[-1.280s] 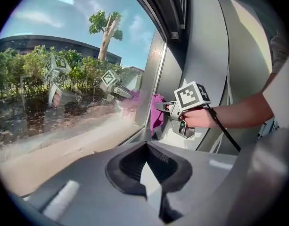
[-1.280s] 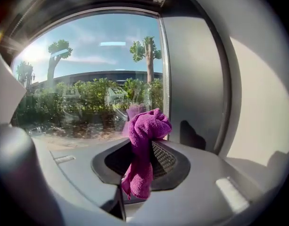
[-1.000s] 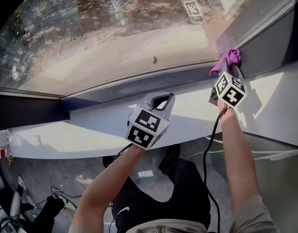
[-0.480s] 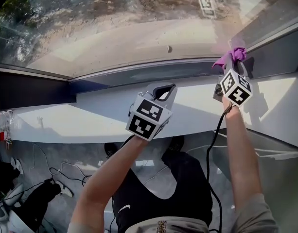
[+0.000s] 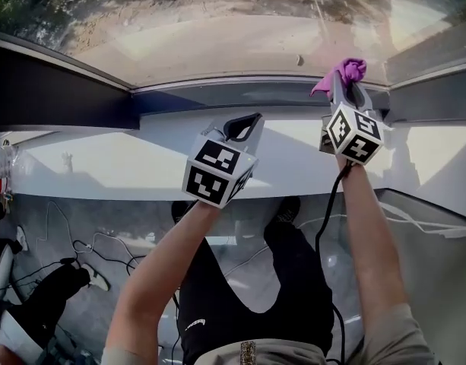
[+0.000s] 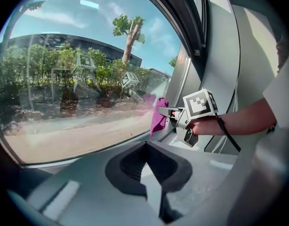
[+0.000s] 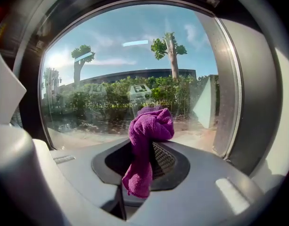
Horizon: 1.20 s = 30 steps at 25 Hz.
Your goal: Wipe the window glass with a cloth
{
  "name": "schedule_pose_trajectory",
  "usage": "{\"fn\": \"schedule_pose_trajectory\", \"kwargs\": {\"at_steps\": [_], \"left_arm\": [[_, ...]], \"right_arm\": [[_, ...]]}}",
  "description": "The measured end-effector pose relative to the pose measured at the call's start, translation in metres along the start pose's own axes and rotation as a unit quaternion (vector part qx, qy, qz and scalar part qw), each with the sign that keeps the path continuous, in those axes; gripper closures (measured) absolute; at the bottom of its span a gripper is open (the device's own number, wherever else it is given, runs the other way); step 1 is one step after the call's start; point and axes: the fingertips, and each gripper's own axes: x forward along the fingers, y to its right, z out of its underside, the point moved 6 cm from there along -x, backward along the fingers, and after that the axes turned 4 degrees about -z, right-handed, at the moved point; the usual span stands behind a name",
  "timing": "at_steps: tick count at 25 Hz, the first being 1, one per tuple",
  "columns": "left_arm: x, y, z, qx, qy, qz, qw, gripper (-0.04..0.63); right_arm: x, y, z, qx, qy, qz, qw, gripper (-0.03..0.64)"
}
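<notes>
The window glass [image 5: 217, 21] is filling the top of the head view, big and a bit dusty. The white ledge [image 5: 103, 166] is running along under it. The wiping seems to be going on down in the bottom right corner of the glass. To do it well, I think the right gripper [image 5: 343, 82] is needing to press the cloth flat on the glass, not just poke with the tip. It should be going in long side-to-side strokes, working left and up, and staying off the frame [image 5: 240, 96].

The left gripper [image 5: 244, 124] is hovering over the ledge near the middle. Its jaws are together, with nothing in them. The right gripper's jaws are squeezing the purple cloth [image 7: 146, 140]. The cloth is bunching up past the fingertips toward the glass, and a tail is hanging down between the jaws — so only a small lump is facing the window. I cannot tell if it is touching the glass.
</notes>
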Motion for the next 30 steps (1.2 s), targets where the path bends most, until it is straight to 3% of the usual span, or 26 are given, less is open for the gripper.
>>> {"fn": "schedule_pose_trajectory", "kwargs": {"at_steps": [15, 22, 30], "left_arm": [[-0.138, -0.130, 0.067, -0.044, -0.002, -0.062, 0.9971, 0.595], [-0.183, -0.174, 0.094, -0.060, -0.010, -0.089, 0.9941, 0.595], [-0.199, -0.190, 0.116, -0.067, -0.018, -0.099, 0.9926, 0.595]], "right_arm": [[0.035, -0.232, 0.016, 0.007, -0.012, -0.081, 0.997, 0.505], [0.049, -0.311, 0.027, 0.021, -0.014, -0.118, 0.993, 0.505], [0.060, -0.380, 0.035, 0.012, -0.009, -0.176, 0.984, 0.505]]}}
